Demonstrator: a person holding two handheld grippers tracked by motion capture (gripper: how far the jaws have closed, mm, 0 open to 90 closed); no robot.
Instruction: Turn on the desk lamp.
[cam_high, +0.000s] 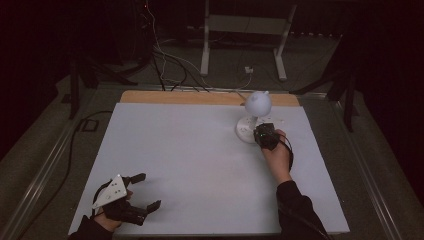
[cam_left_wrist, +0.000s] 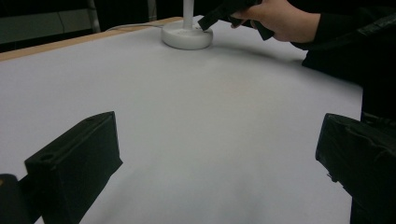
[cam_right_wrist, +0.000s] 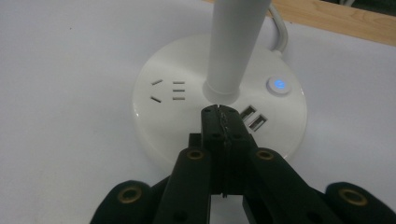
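Note:
A white desk lamp stands at the back right of the white table: round head (cam_high: 258, 103), stem (cam_right_wrist: 233, 42), and a round base (cam_right_wrist: 177, 112) with socket slots, two USB ports and a button (cam_right_wrist: 279, 84) glowing blue. My right gripper (cam_right_wrist: 219, 111) is shut with nothing between its jaws; its tips hover over the base just in front of the stem, beside the USB ports. In the high view that gripper (cam_high: 264, 134) sits at the base's (cam_high: 245, 131) near right edge. My left gripper (cam_high: 147, 190) rests at the table's front left, jaws wide open and empty over bare surface.
The lamp's white cable (cam_high: 240, 86) runs off the back edge past a wooden strip (cam_high: 200, 97). Black cables lie on the floor beyond. A white frame's legs (cam_high: 205, 45) stand behind the table. The white table (cam_high: 190, 150) spans between the two hands.

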